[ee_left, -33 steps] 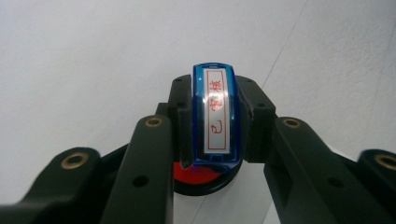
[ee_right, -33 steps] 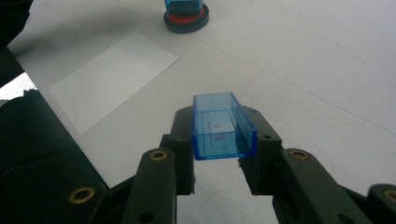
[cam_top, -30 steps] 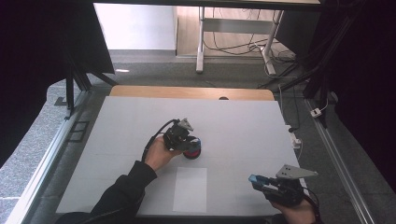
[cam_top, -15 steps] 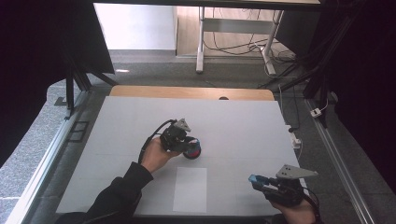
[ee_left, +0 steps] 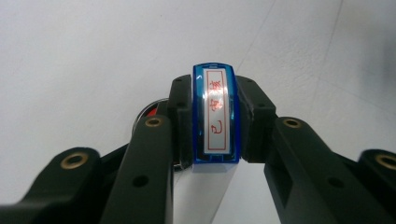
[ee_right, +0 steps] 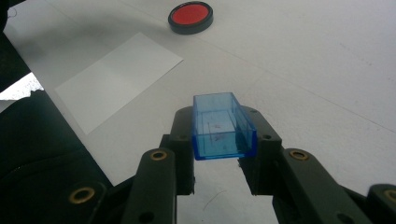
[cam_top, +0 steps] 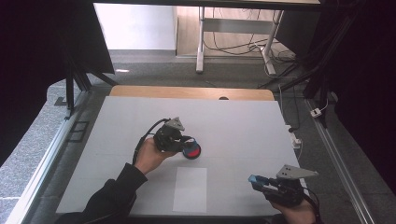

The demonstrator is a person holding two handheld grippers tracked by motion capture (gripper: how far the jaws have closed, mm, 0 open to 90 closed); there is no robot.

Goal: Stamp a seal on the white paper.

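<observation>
Blue stamp [ee_left: 215,116], red characters on its face, pinched between the jaws of the left tool [cam_top: 183,141], held just above the round red ink pad [cam_top: 192,151] mid-bench. Its clear blue cap [ee_right: 223,126], open side up, pinched in the right tool [cam_top: 259,181] near the bench's [cam_top: 243,121] front right edge. White paper sheet [cam_top: 190,189] lies between the two tools.

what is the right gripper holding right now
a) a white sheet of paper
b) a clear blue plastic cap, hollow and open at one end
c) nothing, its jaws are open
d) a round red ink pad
b: in the right gripper view the right gripper is shut on the clear blue plastic cap, while the round red ink pad and the white sheet of paper lie apart on the table.
</observation>
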